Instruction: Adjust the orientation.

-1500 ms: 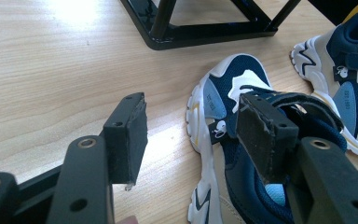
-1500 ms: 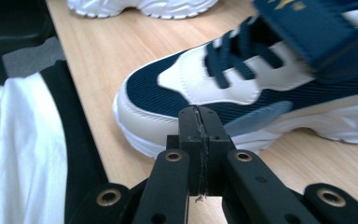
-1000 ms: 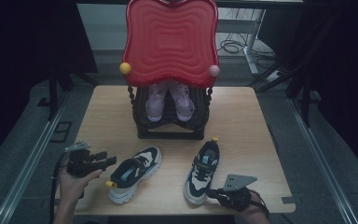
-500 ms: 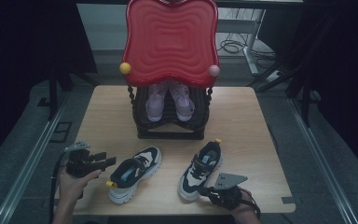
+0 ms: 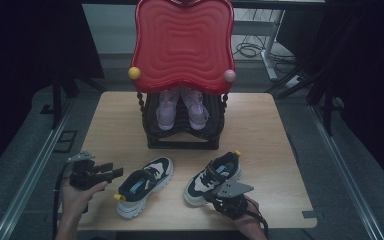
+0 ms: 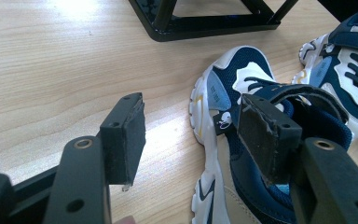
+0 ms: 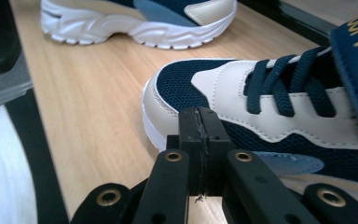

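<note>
Sneakers lay side by side on the front half of the bench (image 5: pixel 280 150), toes pointing up and to the right in the high view: a left sneaker (image 5: pixel 145 186) near the left claw (image 5: pixel 111 171) and a right sneaker (image 5: pixel 214 178) just beside the right claw (image 5: pixel 219 197). The left claw stood open, its jaws spread wide; in the left gripper view one jaw sat over the heel collar of the left sneaker (image 6: pixel 242 154) and the other over bare wood. The right claw (image 7: pixel 200 140) was closed with its jaws pressed together on nothing, its tips close against the side of the right sneaker (image 7: pixel 261 112); whether they touched I could not tell. Behind both stood a black shoe rack (image 5: pixel 182 125) holding a pair of pink shoes (image 5: pixel 180 107) under a red wavy panel (image 5: pixel 182 42). Judging by this, neither sneaker was yet gripped or lifted; both seemed left to be picked up and racked.
</note>
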{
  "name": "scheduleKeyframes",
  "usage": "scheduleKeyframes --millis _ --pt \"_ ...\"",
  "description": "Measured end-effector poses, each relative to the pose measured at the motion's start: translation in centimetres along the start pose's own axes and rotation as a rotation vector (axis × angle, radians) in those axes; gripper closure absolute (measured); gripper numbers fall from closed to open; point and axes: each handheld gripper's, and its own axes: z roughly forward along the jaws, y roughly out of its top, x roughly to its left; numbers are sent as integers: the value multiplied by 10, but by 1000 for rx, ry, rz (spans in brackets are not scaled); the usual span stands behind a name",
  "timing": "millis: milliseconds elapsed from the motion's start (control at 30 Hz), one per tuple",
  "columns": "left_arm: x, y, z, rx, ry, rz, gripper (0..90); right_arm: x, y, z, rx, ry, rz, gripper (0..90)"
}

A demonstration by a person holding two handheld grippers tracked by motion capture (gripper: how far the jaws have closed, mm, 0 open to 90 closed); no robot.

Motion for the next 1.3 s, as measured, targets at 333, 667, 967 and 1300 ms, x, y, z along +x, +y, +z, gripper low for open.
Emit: scheduleKeyframes --millis 333,667,967,1300 --pt "-3 1 -1 7 -21 7 409 -5 8 9 -29 -63 32 893" --pt "-1 1 -3 2 -20 3 407 -4 17 23 -32 -96 26 893" --pt "0 0 -4 3 -19 0 407 -3 19 25 -52 -107 43 893" --pt "2 -1 -5 -3 -15 -12 408 -29 31 -36 -179 -152 111 894"
